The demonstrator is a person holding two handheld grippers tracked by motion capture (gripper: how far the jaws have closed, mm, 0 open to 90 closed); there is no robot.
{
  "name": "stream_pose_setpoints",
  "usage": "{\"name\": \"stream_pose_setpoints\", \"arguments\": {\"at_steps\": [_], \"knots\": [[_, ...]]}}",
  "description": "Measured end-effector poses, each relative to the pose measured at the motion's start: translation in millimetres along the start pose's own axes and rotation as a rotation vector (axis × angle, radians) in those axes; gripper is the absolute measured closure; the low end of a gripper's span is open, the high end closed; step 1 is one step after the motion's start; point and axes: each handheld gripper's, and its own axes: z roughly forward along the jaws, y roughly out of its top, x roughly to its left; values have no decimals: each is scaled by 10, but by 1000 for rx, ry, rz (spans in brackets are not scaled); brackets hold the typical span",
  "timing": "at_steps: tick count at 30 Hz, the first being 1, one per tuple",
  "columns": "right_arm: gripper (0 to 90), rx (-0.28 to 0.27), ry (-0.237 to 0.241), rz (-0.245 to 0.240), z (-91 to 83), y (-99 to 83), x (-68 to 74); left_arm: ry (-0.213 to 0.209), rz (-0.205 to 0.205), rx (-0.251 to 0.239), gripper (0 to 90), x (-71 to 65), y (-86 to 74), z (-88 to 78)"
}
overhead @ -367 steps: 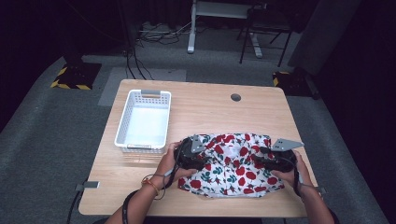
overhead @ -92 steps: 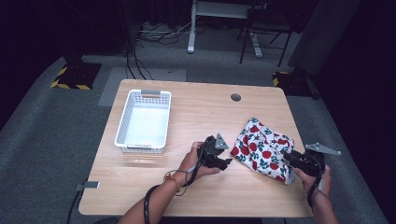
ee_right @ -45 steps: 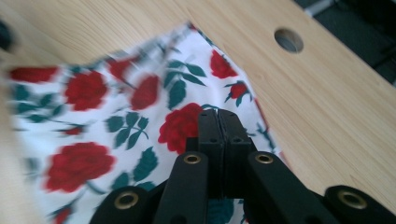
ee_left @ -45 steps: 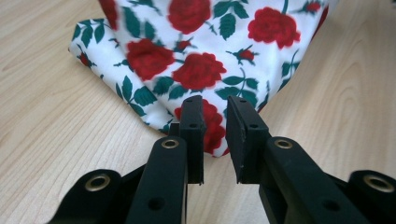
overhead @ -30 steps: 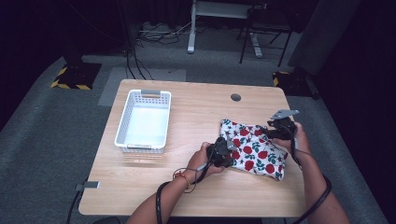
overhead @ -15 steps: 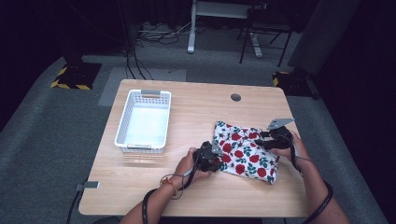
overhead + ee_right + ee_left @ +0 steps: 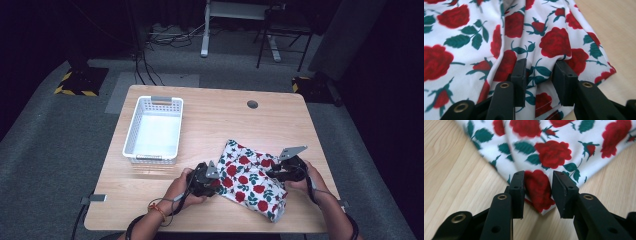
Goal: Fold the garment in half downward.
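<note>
Wooden bench (image 7: pixel 215 125) on grey carpet, dark room behind. Nearest the person, the left gripper (image 7: pixel 204 181) meets the near-left corner of the cloth (image 7: pixel 252 182); in the left gripper view that corner (image 7: pixel 539 192) lies between the fingers (image 7: pixel 517 192), which stand partly apart. The left one touches the fabric, while a sliver of gap shows at the right one, so a firm pinch cannot be told. The right gripper (image 7: pixel 286 171) works the cloth's right edge. In the right gripper view a ridge of fabric (image 7: pixel 537 71) rises between its fingers (image 7: pixel 564 80), which have just been closing; both appear to press the fold.

The cloth, white with red roses, lies folded and rumpled on the right half of the bench, its long axis running from the near right towards the far left. It lies between the two grippers, so each hand is at its own end. Any pull or further fold probably turns on both holds being secure.

Farther off, well apart at far left, stands a white basket (image 7: pixel 129 145).
</note>
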Motion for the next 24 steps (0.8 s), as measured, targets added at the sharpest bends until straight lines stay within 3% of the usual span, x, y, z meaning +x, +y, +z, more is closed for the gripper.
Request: {"name": "stream_pose_setpoints", "arguments": {"at_steps": [4,7,9,10,12,13,14,15,16,17,18,19,22,24], "knots": [[651,6,24,24,-27,-45,203,37,-29,-2,622,42,-97,-83],[647,17,36,14,-35,-49,342,101,-52,-4,588,73,-138,-123],[543,20,-2,1,-29,-32,420,148,-54,-7,566,64,-137,-148],[512,17,-27,-24,-33,-24,455,147,-61,-24,555,64,-132,-177],[485,2,-37,-23,-59,-19,482,134,-72,-48,511,64,-124,-207],[472,-25,-39,0,-95,-21,494,109,-82,-89,511,53,-106,-259],[451,-95,-24,43,-210,-37,519,93,-81,-105,470,44,-94,-284],[446,-122,-6,61,-247,-43,534,48,-85,-143,457,11,-60,-324],[446,-122,-6,61,-247,-43,534,48,-85,-143,446,11,-60,-324],[439,-165,38,84,-318,-41,598,7,-66,-158,438,-58,-22,-331],[439,-165,38,84,-318,-41,598,7,-66,-158,431,-58,-22,-331],[431,-174,48,81,-333,-26,642,5,-37,-150,431,-113,-3,-320],[416,-165,96,41,-307,71,785,-23,-2,-146,418,-222,4,-296],[394,-114,119,21,-204,126,838,-18,12,-136,413,-275,-11,-288]]}}
